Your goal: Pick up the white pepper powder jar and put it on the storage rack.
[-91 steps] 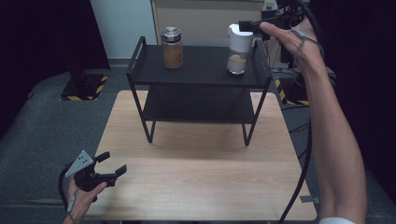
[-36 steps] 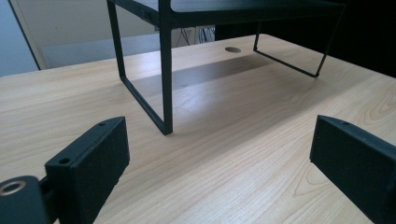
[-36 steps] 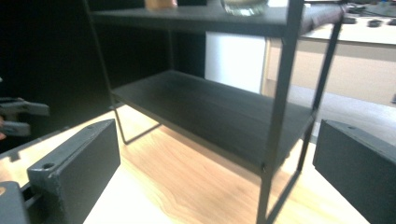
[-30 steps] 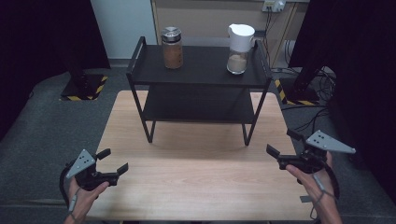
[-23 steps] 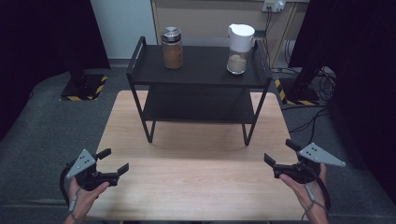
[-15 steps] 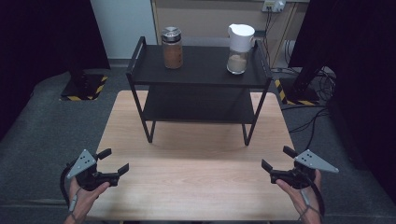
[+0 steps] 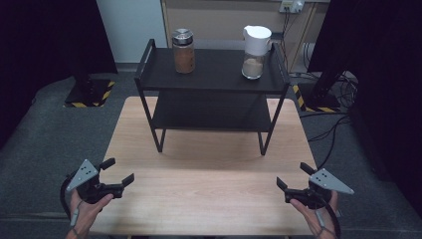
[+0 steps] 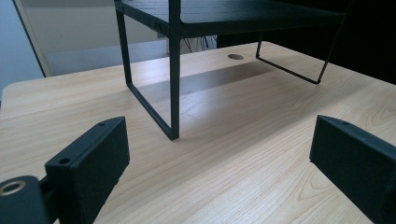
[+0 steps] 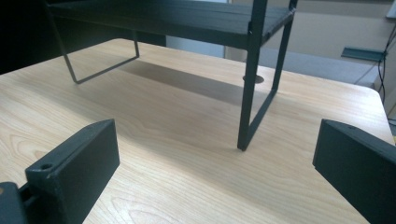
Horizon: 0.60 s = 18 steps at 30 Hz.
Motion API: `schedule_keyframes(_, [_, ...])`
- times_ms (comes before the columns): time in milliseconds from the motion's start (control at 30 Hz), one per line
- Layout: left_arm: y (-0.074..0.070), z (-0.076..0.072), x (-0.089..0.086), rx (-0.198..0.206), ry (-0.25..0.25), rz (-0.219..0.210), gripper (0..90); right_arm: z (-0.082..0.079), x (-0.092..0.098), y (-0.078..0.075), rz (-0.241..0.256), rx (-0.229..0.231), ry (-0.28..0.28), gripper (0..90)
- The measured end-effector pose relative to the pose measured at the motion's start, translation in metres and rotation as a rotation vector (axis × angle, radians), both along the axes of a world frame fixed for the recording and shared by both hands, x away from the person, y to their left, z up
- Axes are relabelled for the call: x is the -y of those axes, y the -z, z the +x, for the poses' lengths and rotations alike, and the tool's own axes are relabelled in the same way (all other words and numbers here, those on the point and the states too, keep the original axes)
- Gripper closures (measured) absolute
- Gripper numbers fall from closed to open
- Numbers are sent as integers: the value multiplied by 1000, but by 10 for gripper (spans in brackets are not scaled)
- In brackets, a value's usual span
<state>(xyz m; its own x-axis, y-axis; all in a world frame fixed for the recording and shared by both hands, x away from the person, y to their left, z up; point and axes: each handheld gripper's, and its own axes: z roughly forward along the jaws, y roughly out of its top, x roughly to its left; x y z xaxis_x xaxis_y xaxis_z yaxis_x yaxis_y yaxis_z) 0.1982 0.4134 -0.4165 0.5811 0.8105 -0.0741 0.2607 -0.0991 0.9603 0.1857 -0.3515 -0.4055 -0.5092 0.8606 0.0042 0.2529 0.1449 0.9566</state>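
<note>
A black two-tier metal rack (image 7: 214, 97) stands at the back of the wooden table (image 7: 209, 184). On its top shelf sit a glass jar of brown powder with a metal lid (image 7: 183, 51) and a white-lidded jar of pale grains (image 7: 254, 52). My left gripper (image 7: 118, 172) rests open at the table's front left corner, with nothing between its jaws. My right gripper (image 7: 293, 177) rests open at the front right corner, also holding nothing. The left gripper view looks at a front rack leg (image 8: 174, 84) over my left gripper (image 8: 219, 154). In the right gripper view, my right gripper (image 9: 215, 158) faces the other front leg (image 9: 250, 88).
Dark curtains flank the table on both sides. Cables (image 7: 328, 132) trail on the grey floor to the right. A yellow-black striped base (image 7: 89, 92) sits on the floor at the left. A round cable hole (image 9: 253, 79) is in the table under the rack.
My right gripper came down from the white-lidded jar on the top shelf to the table's front right corner and settled there. The left gripper has not moved.
</note>
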Motion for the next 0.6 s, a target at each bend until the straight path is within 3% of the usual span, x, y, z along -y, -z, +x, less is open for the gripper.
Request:
schedule_keyframes(167, [-2,-2,2,9,2,22,37,0,1,5,4,-12,17,10])
schedule_keyframes(600, [-1,1,5,18,6,29,37,3,1,11,17,-15,54,9])
